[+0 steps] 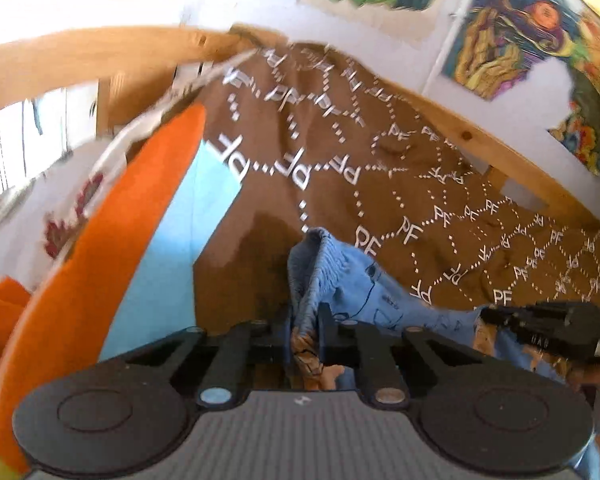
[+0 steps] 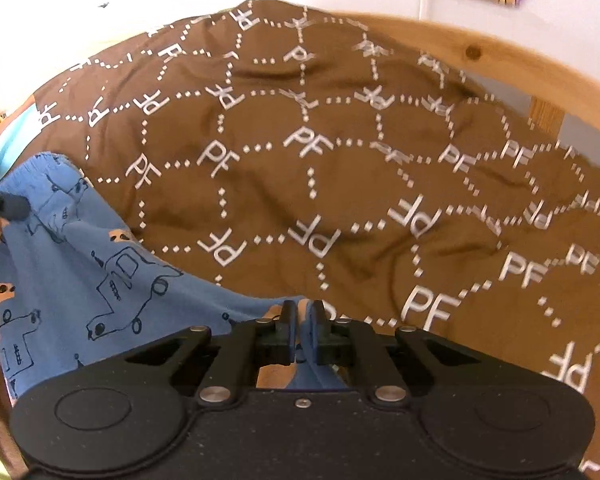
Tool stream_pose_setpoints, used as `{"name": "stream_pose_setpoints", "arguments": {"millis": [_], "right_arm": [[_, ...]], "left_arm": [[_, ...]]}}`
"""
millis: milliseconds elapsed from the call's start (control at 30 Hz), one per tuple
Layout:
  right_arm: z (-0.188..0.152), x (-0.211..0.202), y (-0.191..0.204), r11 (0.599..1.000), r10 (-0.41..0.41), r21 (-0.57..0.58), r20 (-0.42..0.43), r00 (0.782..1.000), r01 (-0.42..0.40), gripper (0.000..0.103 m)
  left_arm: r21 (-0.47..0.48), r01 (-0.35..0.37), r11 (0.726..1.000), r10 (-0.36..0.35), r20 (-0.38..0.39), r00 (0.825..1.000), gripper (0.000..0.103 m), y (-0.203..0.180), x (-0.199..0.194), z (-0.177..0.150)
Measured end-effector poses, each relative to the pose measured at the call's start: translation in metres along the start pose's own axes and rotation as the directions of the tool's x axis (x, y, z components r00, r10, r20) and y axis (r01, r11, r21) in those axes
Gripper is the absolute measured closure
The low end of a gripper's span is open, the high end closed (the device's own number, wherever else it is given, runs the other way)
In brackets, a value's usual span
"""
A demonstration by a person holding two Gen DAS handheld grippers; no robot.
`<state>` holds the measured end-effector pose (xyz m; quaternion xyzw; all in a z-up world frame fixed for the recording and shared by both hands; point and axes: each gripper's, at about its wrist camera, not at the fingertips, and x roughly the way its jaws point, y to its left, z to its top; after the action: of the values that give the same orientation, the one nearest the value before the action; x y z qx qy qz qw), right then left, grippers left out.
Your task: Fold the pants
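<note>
— What does your left tool (image 1: 306,322) have?

— It is pinched nearly shut on the gathered waistband of the blue pants (image 1: 340,280). The ribbed band stands up in a bunch right between the two fingers, and the cloth runs off to the right of it toward my other tool.

— And the right tool (image 2: 300,320)?

— Also closed, on a fold of the same pants (image 2: 80,272). A thin ridge of blue cloth sits squeezed between its fingers. From there the pants stretch away to the left, with truck drawings and small orange patches on them, up to where the tip of the left tool grips the waistband at the far left edge.

— Where are the pants lying?

— On a bed, over a brown blanket (image 2: 340,160) printed with white letters and dotted lines. The blanket fills everything ahead of both tools. The pants are in front of and between them, held at both ends.

— Anything else nearby?

— A wooden bed frame (image 2: 500,52) behind the blanket, and an orange and light blue pillow (image 1: 112,240) to the left of the left tool.
</note>
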<state>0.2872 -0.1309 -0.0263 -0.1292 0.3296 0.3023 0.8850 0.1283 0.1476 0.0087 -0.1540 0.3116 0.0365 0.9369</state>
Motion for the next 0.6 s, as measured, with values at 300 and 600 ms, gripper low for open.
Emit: {"name": "stream_pose_setpoints", "arguments": {"millis": [300, 600], "right_arm": [[0.001, 0.015, -0.005, 0.998, -0.046, 0.048, -0.033, 0.998, 0.047, 0.083], [0.012, 0.023, 0.062, 0.987, 0.037, -0.155, -0.049, 0.998, -0.044, 0.074]], "left_arm": [[-0.045, -0.009, 0.999, 0.007, -0.047, 0.999, 0.089, 0.008, 0.01, -0.001], [-0.043, -0.012, 0.999, 0.01, -0.043, 0.999, 0.087, 0.006, 0.013, 0.0]]}}
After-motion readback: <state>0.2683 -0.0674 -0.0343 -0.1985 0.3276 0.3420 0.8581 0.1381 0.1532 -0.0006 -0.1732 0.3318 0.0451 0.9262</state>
